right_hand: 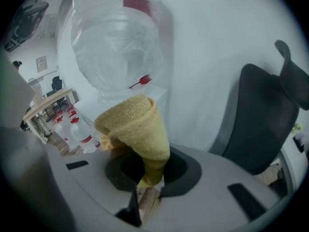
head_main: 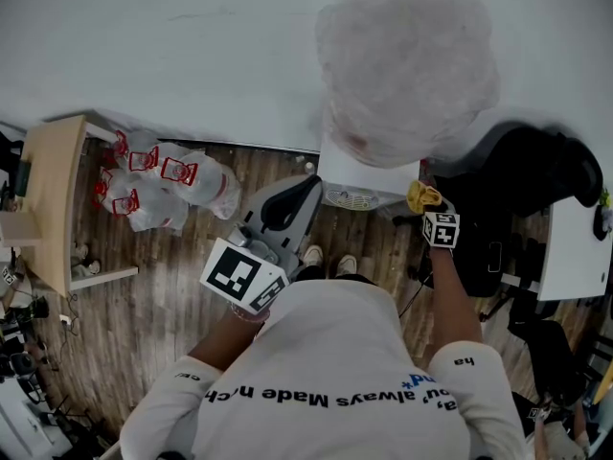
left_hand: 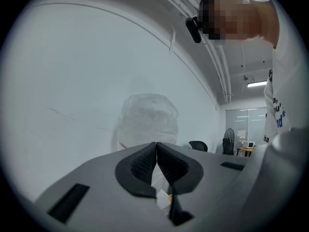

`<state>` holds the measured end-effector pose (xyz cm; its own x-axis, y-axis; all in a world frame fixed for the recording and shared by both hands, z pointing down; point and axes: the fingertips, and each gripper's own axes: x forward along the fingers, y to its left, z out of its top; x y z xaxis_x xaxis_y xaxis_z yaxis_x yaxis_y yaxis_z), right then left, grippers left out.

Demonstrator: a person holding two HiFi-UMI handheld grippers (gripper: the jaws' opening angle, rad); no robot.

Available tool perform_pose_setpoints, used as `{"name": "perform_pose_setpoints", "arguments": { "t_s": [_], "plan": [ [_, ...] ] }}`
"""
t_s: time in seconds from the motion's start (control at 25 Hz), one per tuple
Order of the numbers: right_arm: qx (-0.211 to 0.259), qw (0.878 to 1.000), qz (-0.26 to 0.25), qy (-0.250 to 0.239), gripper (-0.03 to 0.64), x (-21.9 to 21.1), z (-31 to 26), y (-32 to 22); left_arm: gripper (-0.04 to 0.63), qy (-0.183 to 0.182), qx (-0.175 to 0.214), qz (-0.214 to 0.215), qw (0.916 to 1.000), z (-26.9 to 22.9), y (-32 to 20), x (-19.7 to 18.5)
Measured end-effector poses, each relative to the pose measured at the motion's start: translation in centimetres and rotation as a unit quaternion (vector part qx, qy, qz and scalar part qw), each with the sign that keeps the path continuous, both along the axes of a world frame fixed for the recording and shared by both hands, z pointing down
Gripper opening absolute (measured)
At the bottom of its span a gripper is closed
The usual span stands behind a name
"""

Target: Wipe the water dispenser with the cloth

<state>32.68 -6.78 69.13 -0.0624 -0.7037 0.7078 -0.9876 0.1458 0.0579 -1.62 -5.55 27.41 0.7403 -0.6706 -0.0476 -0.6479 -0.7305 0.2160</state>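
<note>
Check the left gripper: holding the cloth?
No, the left gripper is shut on nothing; the yellow cloth is clamped in the right gripper.

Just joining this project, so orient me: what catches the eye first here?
The big clear water bottle sits atop the white dispenser against the wall. Just right of it, the right gripper clamps a yellow cloth. The left gripper, shut and empty, is held at the dispenser's left.

Looking along the grey plastic left gripper [left_hand: 156, 146], black ridged jaws pressed together, toward a large clear plastic-wrapped water bottle [left_hand: 147, 120] against a plain white wall [left_hand: 72, 81], black office chair [left_hand: 198, 145] and black standing fan [left_hand: 228, 139] farther right.
</note>
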Motion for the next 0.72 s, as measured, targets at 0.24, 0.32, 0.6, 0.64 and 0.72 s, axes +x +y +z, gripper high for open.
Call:
{"name": "perform_pose_setpoints", "arguments": {
  "t_s": [0.24, 0.32, 0.6, 0.64, 0.72],
  "plan": [
    [0.050, 0.998, -0.026, 0.017, 0.063, -1.1, -2.8, 1.8, 0.020, -0.001, -0.005, -0.007, 1.0000, 0.4, -0.6, -0.6],
    [0.067, 0.997, -0.036, 0.020, 0.063, -2.3, -4.1, 2.0, 0.020, 0.001, -0.007, -0.009, 0.9999, 0.4, -0.6, -0.8],
    [0.123, 0.987, -0.102, 0.016, 0.063, -9.0, -8.9, 1.0, 0.020, -0.001, -0.010, -0.011, 0.9999, 0.6, -0.5, -0.7],
    [0.128, 0.985, -0.114, 0.014, 0.063, -10.3, -9.4, 0.8, 0.020, -0.001, -0.011, -0.012, 0.9999, 0.6, -0.5, -0.8],
    [0.136, 0.981, -0.139, 0.006, 0.063, -13.1, -10.2, 0.4, 0.020, -0.002, -0.013, -0.016, 0.9998, 0.7, -0.5, -1.1]
  ]
}}
